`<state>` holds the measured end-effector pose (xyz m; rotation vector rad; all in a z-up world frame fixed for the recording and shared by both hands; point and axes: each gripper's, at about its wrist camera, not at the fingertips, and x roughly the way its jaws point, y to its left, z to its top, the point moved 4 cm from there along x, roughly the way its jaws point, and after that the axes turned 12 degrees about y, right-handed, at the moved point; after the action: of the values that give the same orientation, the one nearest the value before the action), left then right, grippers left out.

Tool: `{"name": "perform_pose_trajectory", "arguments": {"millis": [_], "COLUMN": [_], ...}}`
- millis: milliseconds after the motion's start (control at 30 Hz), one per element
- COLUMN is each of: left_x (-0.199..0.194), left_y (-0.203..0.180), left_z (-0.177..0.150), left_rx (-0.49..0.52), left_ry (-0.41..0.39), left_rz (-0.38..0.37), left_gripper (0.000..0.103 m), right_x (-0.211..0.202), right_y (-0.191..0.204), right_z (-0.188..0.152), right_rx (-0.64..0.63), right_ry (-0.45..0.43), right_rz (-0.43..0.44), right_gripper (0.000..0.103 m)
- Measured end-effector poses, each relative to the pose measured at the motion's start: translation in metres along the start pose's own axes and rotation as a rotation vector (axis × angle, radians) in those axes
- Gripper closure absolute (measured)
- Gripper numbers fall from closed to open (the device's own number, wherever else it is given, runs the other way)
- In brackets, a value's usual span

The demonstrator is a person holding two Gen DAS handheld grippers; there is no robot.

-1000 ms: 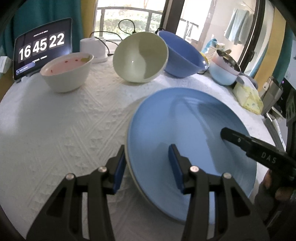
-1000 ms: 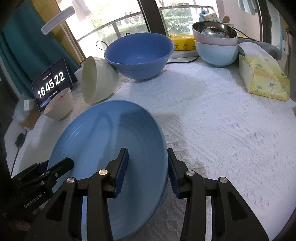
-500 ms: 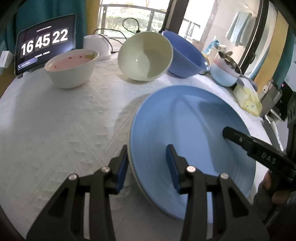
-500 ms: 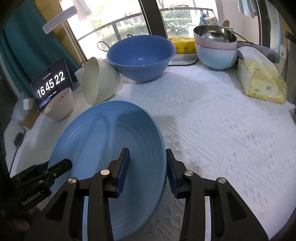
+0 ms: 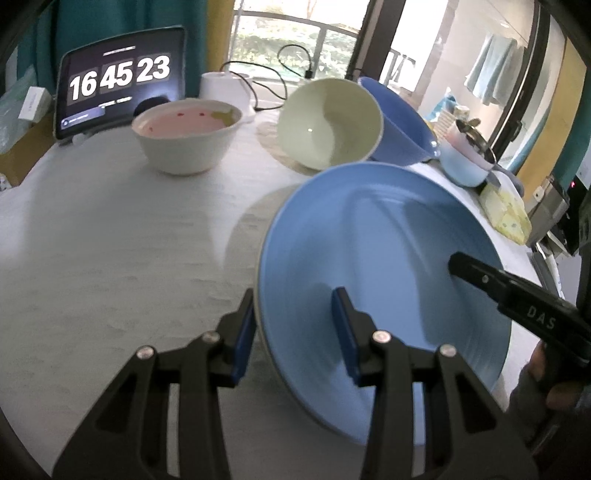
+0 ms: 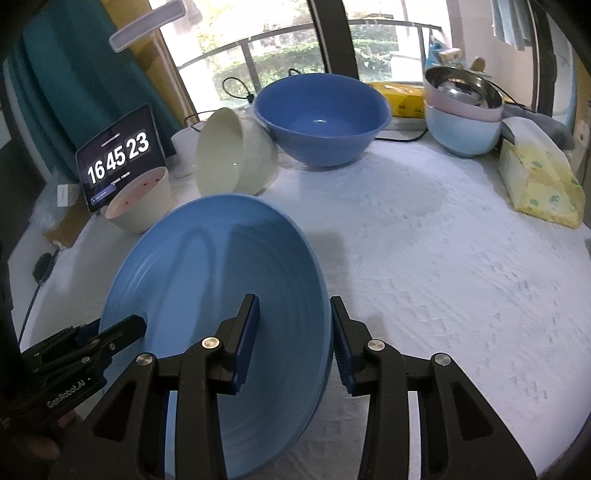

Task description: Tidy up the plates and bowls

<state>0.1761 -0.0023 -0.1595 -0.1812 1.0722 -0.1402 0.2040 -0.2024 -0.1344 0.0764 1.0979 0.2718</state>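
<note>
Blue plate [image 5: 376, 258] tilted above the white tablecloth [image 6: 443, 266], rim straddled by left gripper [image 5: 295, 325] and right gripper [image 6: 293, 332], fingers partly spread; actual clamping unclear. Beyond plate: tipped cream bowl [image 6: 236, 151], blue bowl [image 6: 321, 114], pink-lined bowl [image 5: 186, 134], tablet clock [image 5: 118, 79], tissue pack [image 6: 539, 181].

- Probably a home: bowls [image 6: 322, 117] and a tissue pack [image 6: 539, 184] on a cloth-covered surface [image 6: 424, 258].
- Balcony railing [image 6: 295, 31] and hanging towel [image 5: 491, 70] behind.
</note>
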Motion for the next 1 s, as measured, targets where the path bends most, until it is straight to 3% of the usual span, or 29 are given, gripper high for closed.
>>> {"name": "perform_pose_trajectory", "arguments": {"millis": [1000], "left_x": [-0.036], "left_y": [0.136], "left_z": [0.006], "left_rx": [-0.169], "left_ry": [-0.074], "left_rz": [0.134], "left_gripper": [0.062], "right_x": [0.056], "right_y": [0.138], "right_z": [0.034], "right_rx": [-0.185], "right_ry": [0.061], "right_rz": [0.096], "right_gripper": [0.063]}}
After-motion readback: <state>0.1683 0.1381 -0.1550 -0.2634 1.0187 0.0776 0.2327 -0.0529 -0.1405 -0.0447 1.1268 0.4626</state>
